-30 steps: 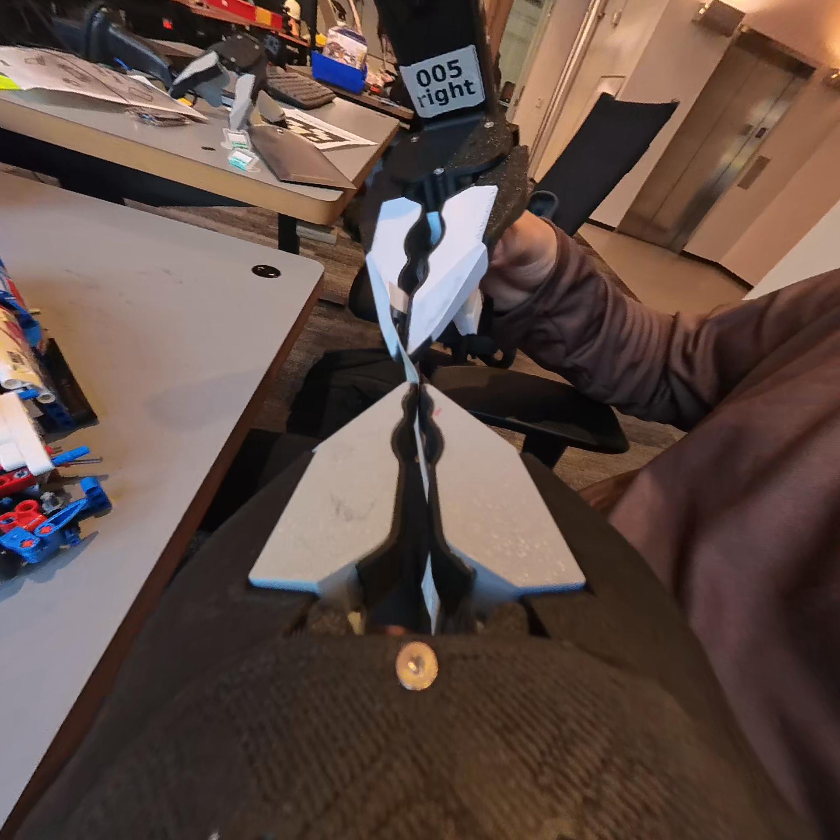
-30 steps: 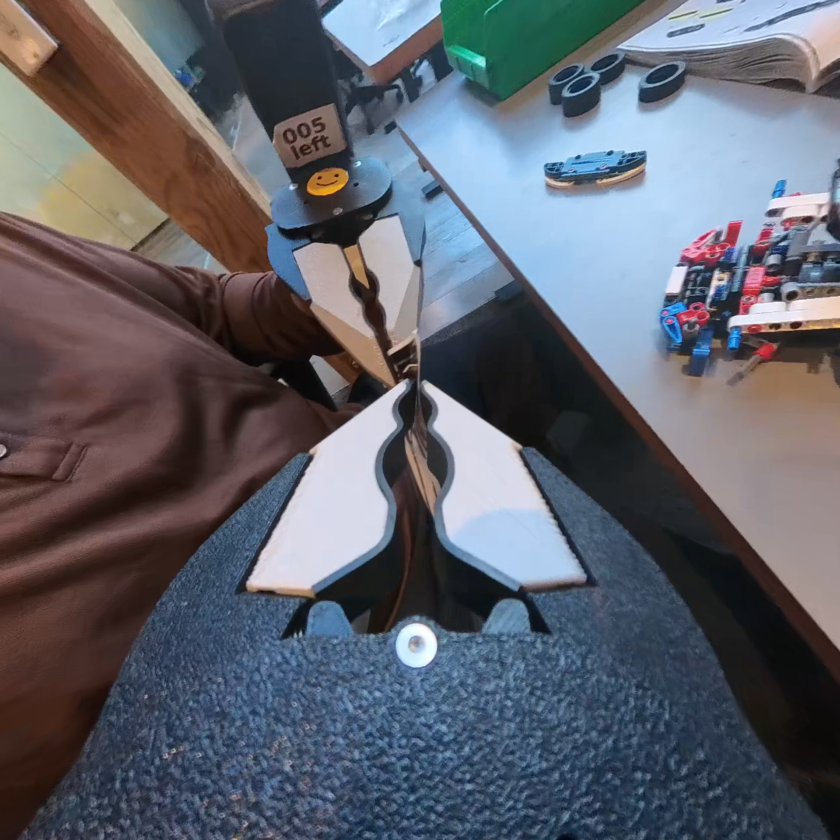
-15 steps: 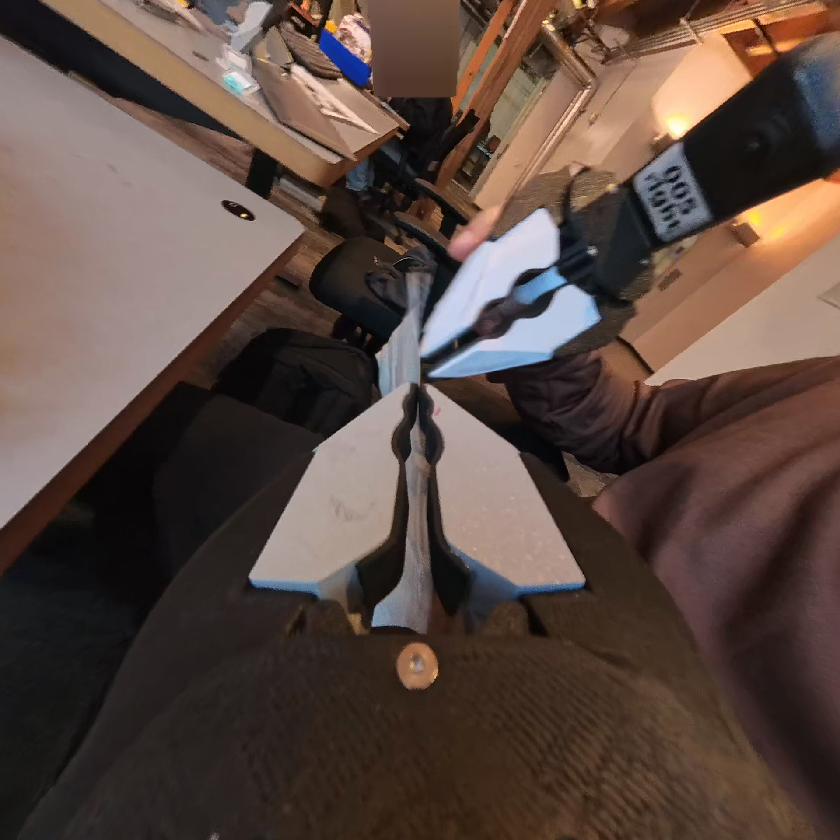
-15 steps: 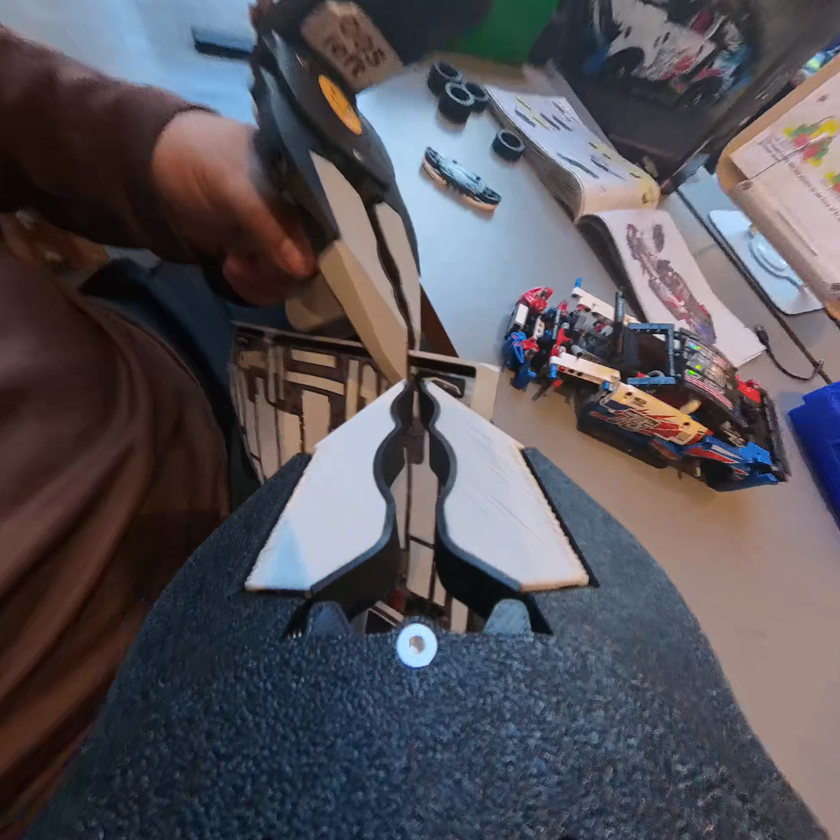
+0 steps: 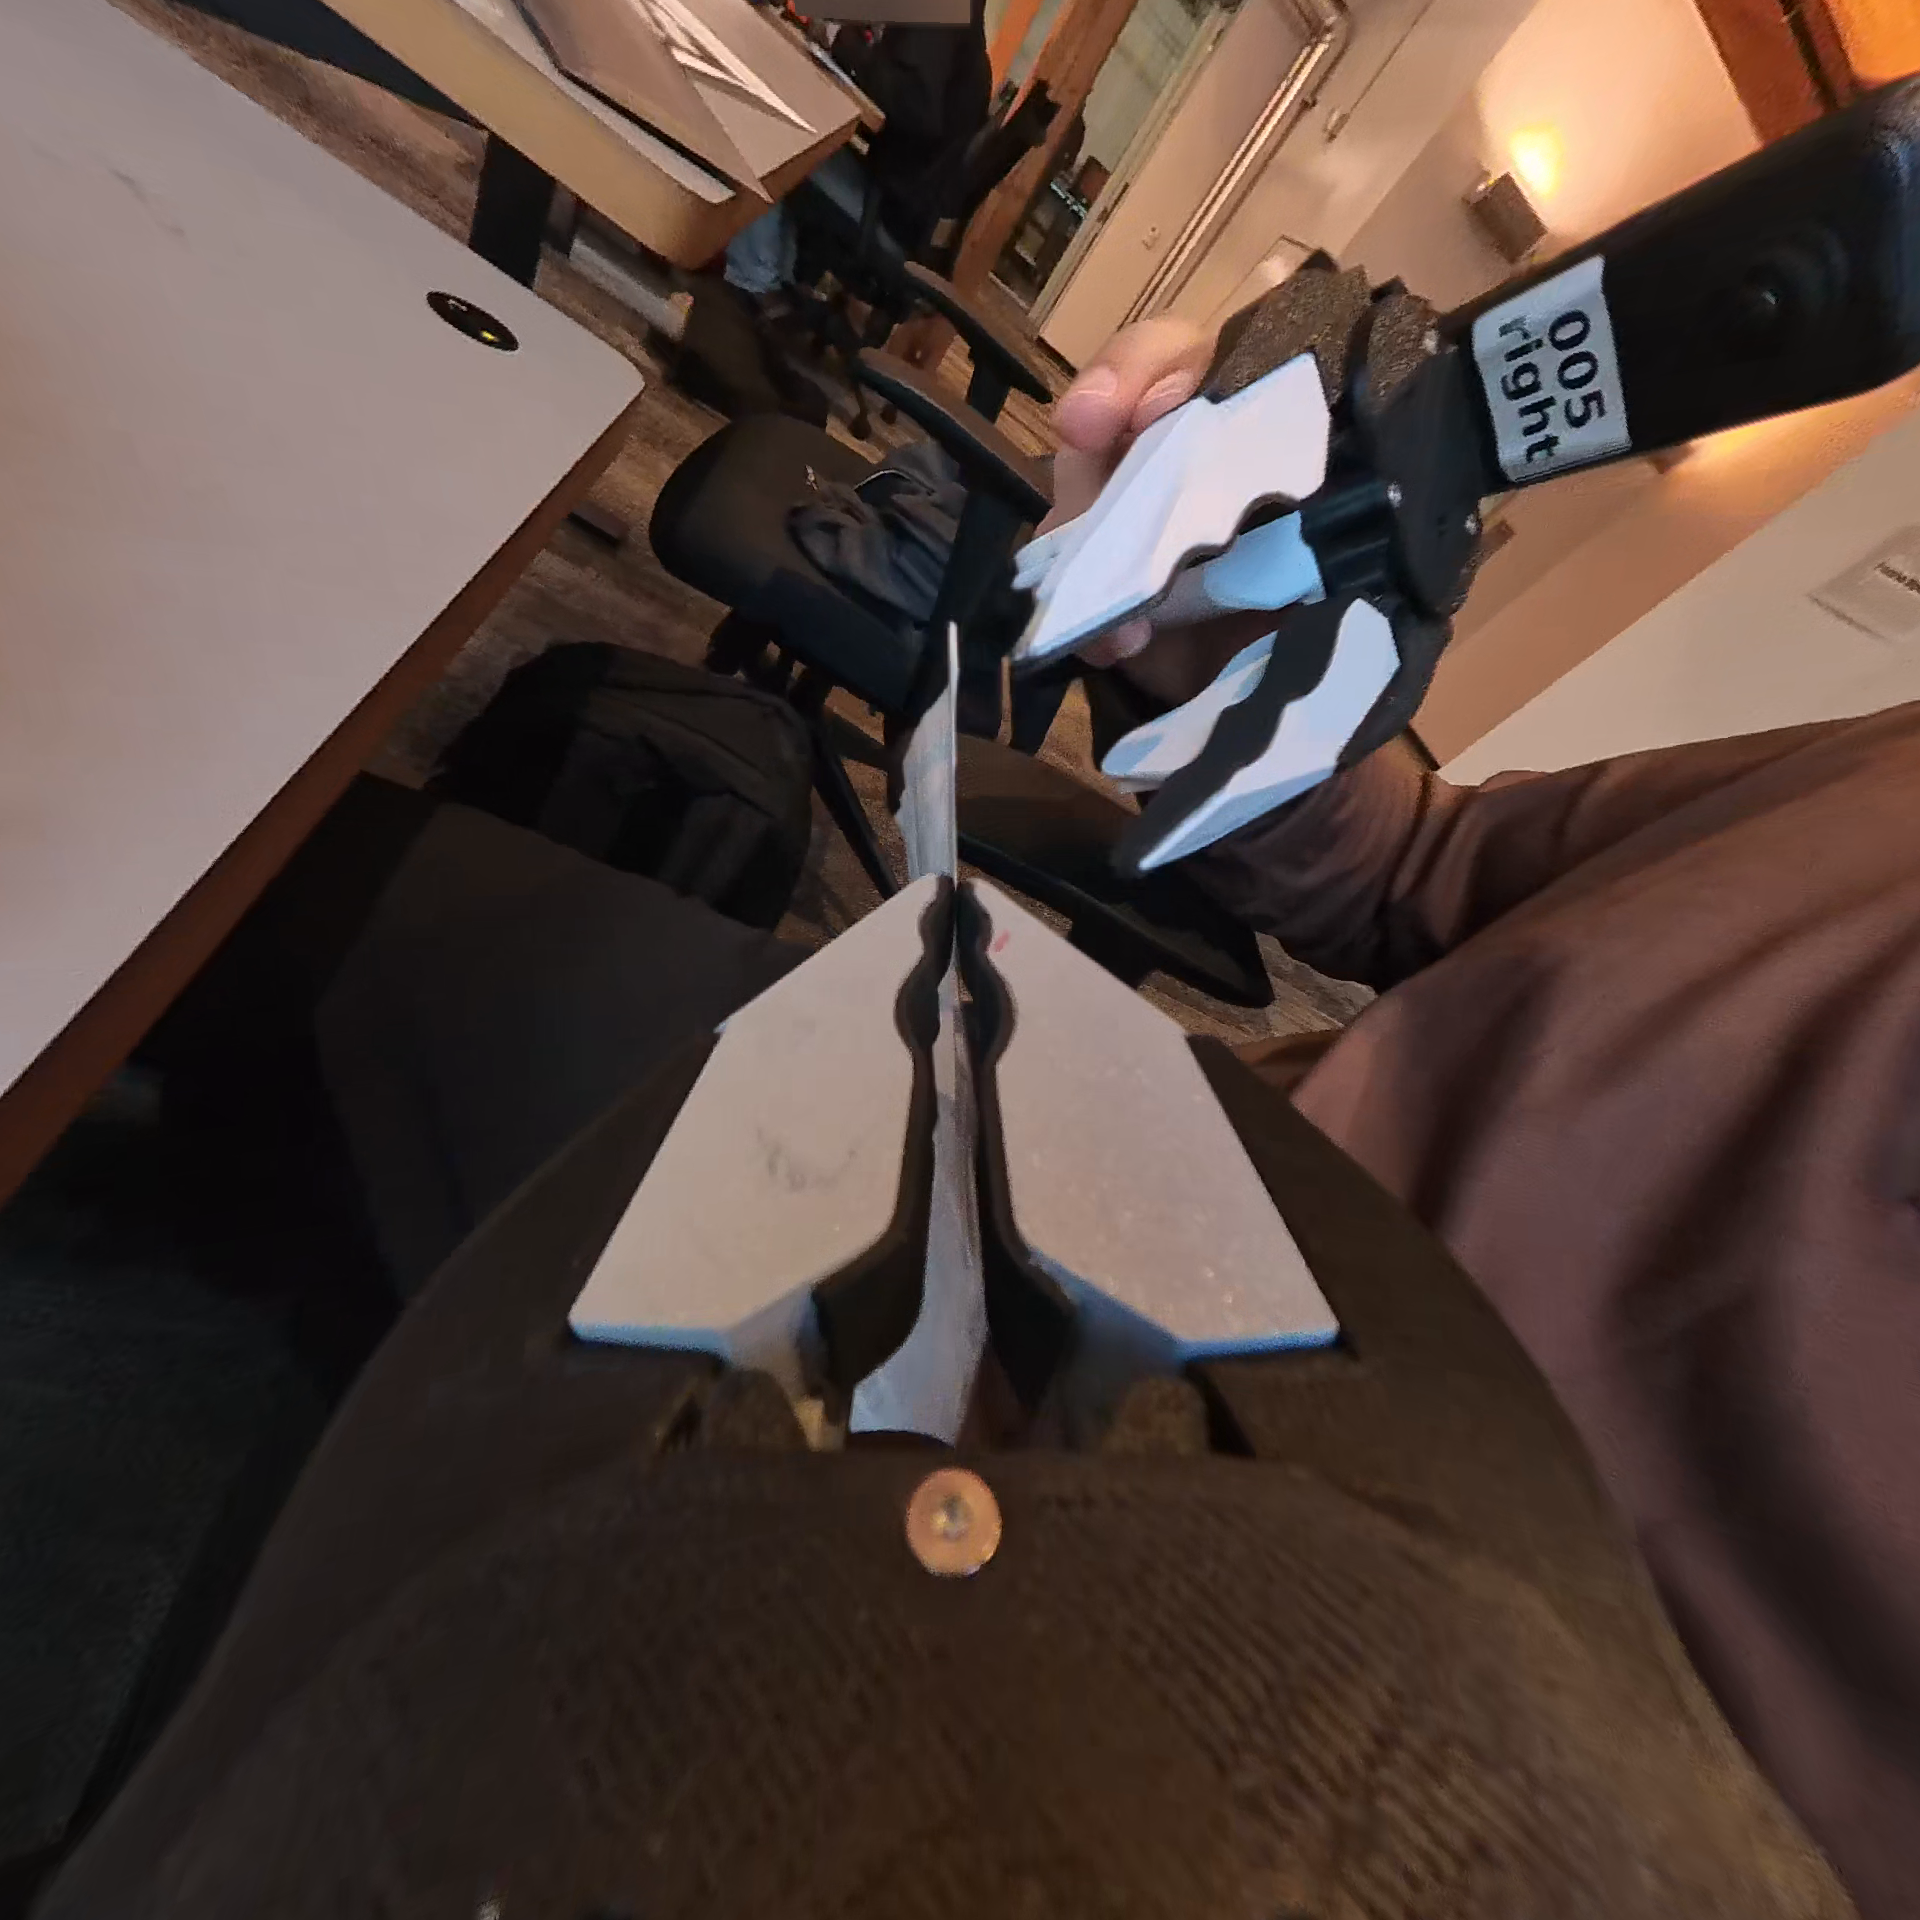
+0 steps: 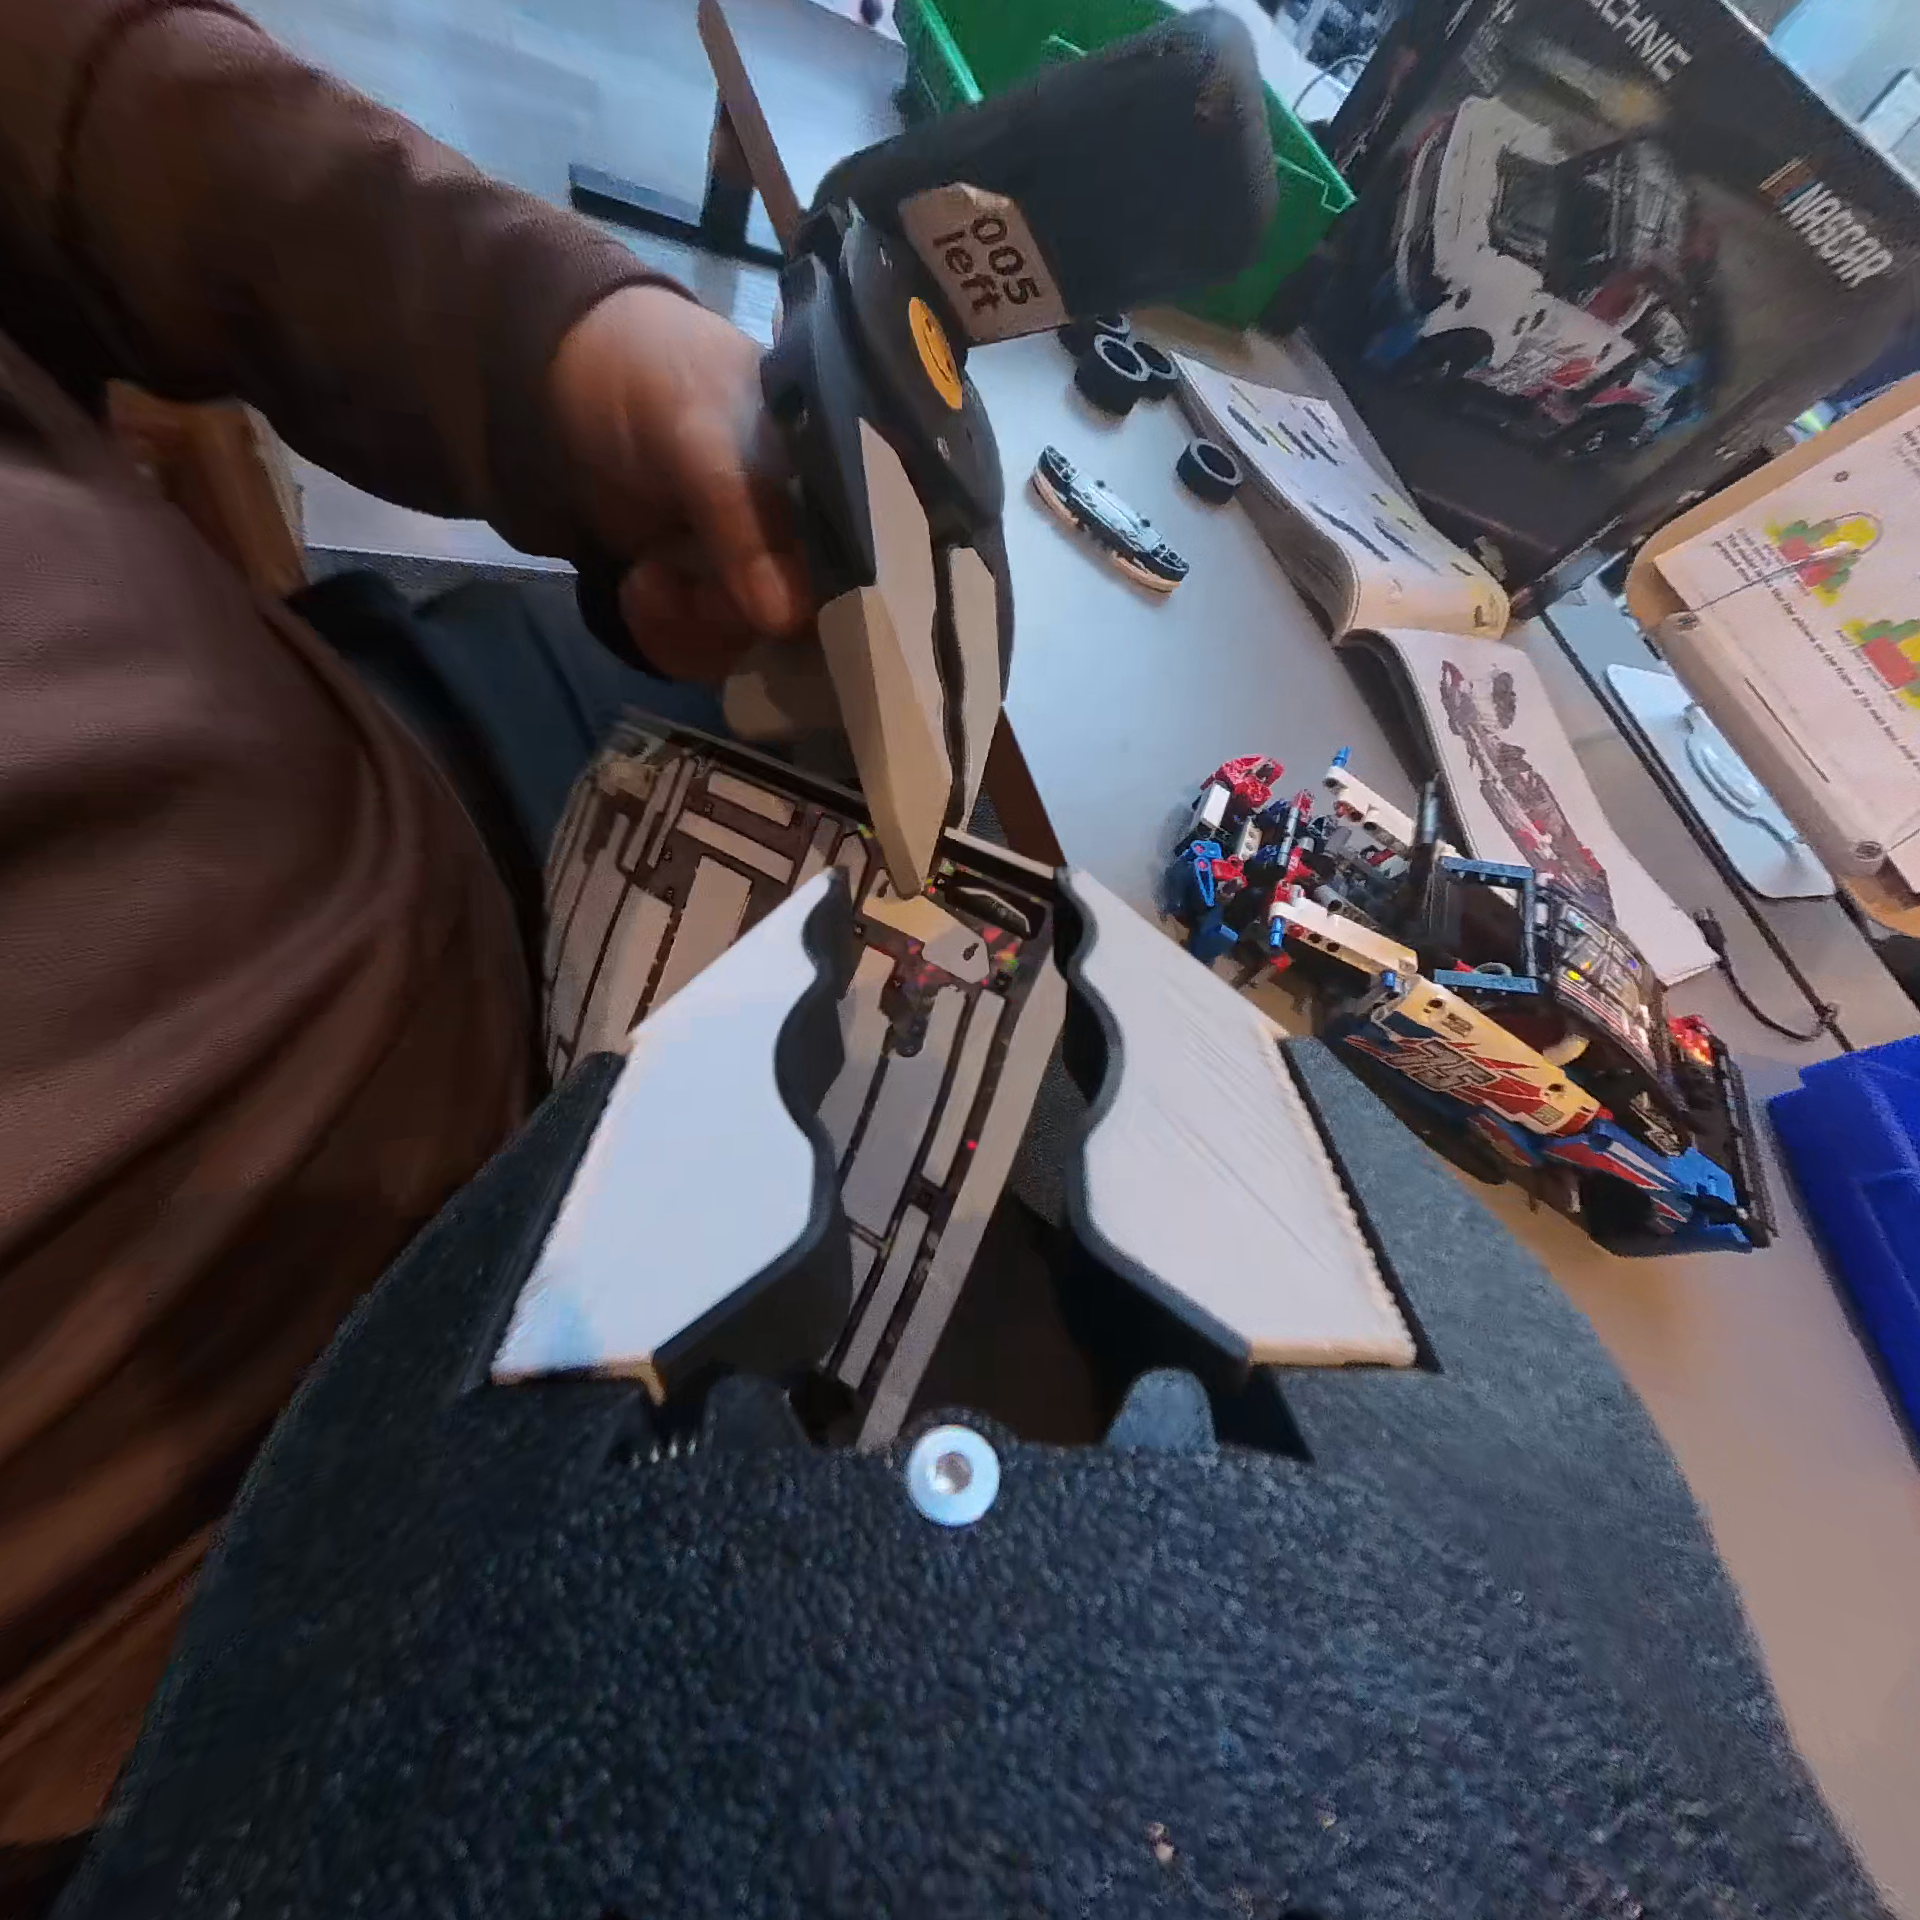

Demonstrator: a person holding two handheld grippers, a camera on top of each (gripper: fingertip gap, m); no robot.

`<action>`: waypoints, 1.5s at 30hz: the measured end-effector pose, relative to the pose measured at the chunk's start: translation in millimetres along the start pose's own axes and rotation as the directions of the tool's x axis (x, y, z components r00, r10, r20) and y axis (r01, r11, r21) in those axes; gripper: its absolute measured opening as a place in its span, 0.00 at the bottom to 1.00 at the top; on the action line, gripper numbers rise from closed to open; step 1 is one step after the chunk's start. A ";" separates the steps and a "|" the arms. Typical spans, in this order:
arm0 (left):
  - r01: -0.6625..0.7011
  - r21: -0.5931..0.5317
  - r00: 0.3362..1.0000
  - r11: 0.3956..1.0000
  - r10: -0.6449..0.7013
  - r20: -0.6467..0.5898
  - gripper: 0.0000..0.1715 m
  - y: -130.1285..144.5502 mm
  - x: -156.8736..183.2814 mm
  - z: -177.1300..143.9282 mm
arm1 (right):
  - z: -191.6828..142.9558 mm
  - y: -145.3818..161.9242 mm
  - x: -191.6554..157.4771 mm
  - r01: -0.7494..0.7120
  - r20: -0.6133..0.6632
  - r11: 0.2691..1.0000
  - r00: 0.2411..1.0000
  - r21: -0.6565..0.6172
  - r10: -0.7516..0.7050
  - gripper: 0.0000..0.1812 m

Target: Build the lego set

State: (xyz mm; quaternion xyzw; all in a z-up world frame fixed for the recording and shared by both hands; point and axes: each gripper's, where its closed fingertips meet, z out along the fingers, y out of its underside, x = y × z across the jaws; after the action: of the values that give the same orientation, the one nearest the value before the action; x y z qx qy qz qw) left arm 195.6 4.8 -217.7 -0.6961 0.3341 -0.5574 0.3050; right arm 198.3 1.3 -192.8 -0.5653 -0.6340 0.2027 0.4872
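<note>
My left gripper (image 5: 951, 894) is shut on a thin sticker sheet (image 5: 932, 769), seen edge-on and held over the person's lap. In the right wrist view the sheet (image 6: 675, 904) shows black and white strips, with the left gripper (image 6: 920, 873) pinching its top edge. My right gripper (image 6: 948, 883) is open, its jaws on either side of the sheet without touching it; it also shows in the left wrist view (image 5: 1081, 727), to the right of the sheet. The partly built red, white and blue lego car (image 6: 1507, 997) sits on the table (image 6: 1122, 665).
An open instruction booklet (image 6: 1340, 509), black tyres (image 6: 1117, 364), a curved black and white part (image 6: 1112, 520), the set's box (image 6: 1621, 239), a green bin (image 6: 1278, 156) and a blue bin (image 6: 1860, 1164) are on the table. An office chair (image 5: 831, 561) and a backpack (image 5: 644, 748) stand beside it. Only a small space, under 4 cm, lies between the two pairs of fingers.
My right gripper has opened and let go of the sheet. Both grippers have swung round, and the left gripper keeps the sheet.
</note>
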 end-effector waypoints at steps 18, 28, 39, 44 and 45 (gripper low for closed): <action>-0.244 -0.111 0.970 0.963 0.242 -0.031 0.00 17.5 29.3 6.4 | 13.5 16.7 -39.0 -0.315 0.334 0.949 0.897 0.023 0.290 0.06; -0.261 -0.114 0.958 0.958 0.272 0.092 0.00 33.3 25.5 1.1 | 21.6 19.4 -53.0 -0.462 0.430 0.887 0.802 0.007 0.415 0.02; -0.590 -0.053 0.804 0.805 0.593 0.042 0.00 49.5 55.5 -11.1 | 12.4 12.1 -47.7 -0.382 0.385 0.923 0.859 0.045 0.336 0.29; -0.577 -0.085 0.816 0.813 0.579 0.000 0.00 50.7 49.1 -12.9 | -4.4 2.2 -44.9 -0.536 0.570 0.843 0.706 0.041 0.421 0.12; -0.558 -0.090 0.829 0.825 0.558 -0.020 0.00 50.7 48.6 -13.0 | -7.0 -0.5 -48.1 -0.550 0.604 0.834 0.675 0.031 0.423 0.05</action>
State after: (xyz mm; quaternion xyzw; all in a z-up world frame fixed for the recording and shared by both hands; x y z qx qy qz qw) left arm 184.1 -64.9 -227.7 -0.5834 0.5471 -0.4257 0.4232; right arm 198.5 -45.0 -208.0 -0.5713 -0.5503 0.5518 0.2575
